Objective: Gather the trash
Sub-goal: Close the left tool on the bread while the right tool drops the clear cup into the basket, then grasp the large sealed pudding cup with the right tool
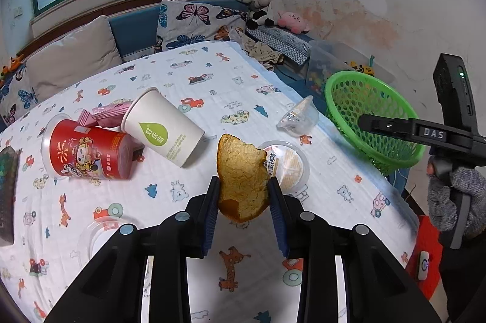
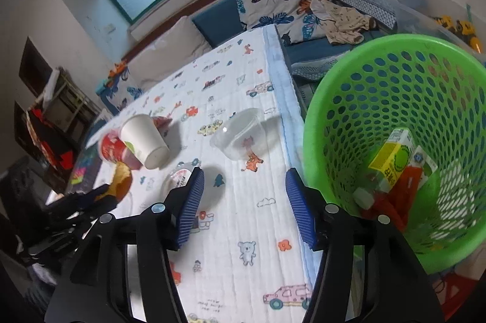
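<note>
The left gripper (image 1: 244, 195) is clamping an orange peel (image 1: 241, 175) above the table (image 2: 231, 232), its jaws pressing both sides. The right gripper (image 2: 243, 201) is hovering with jaws wide, gripping nothing. Beside the table, the green basket (image 2: 340, 110) is holding a yellow carton (image 2: 393, 159) and red wrappers (image 2: 391, 201). A clear cup (image 2: 240, 137) is lying near the edge.

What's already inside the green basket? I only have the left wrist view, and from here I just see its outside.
Observer: A yellow-green carton lies in the green basket, with red wrappers under it.
Operator: Is the right gripper carrying anything?
Observer: No, the right gripper is open and empty, above the tablecloth.
Operator: Is that clear cup near the basket empty?
Observer: Yes, the clear cup lies tipped, with nothing inside.
</note>
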The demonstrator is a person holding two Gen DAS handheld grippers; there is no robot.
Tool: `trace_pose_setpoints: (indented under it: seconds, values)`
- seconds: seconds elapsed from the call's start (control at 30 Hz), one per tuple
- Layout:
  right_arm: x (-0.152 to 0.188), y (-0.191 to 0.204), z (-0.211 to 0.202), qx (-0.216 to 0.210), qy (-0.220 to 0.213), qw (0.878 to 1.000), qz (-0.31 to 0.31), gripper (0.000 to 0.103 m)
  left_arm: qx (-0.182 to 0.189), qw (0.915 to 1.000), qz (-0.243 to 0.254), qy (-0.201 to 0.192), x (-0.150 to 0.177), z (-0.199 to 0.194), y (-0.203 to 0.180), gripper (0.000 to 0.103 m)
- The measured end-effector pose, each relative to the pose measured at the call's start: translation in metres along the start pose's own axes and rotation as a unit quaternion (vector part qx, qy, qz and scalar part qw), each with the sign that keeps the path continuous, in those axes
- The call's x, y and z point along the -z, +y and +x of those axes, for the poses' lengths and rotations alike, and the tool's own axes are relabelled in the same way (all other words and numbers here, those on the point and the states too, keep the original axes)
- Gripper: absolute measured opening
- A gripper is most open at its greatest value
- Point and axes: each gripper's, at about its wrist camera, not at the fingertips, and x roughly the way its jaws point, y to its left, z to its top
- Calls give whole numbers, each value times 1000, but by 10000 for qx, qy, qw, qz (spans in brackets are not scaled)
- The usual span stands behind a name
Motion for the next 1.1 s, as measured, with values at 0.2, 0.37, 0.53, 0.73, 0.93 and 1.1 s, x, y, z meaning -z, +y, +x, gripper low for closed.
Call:
trace_pose_setpoints:
  seconds: [0.2, 0.37, 0.53, 0.73, 0.93, 1.1]
  values:
    - [0, 9, 18, 84, 131, 9997, -208, 67, -35, 9999, -125, 49, 3, 2, 11, 31]
    - [-3, 15, 31, 292, 177, 9983, -475, 74, -23, 9998, -175, 92, 5, 7, 15, 31]
    - [-9, 20, 47, 477, 290, 9960, -700, 79, -9, 9997, -216, 119, 5, 10, 17, 31]
    - [-9, 19, 64, 727, 378, 9931, -843, 80, 5, 9996, -230, 162, 7, 13, 19, 31]
    - [-10, 20, 78, 930, 417, 9906, -910, 80, 16, 9996, -245, 165, 7, 14, 19, 32]
    - [-13, 18, 77, 902, 362, 9916, -855, 80, 20, 9995, -255, 174, 7, 15, 20, 31]
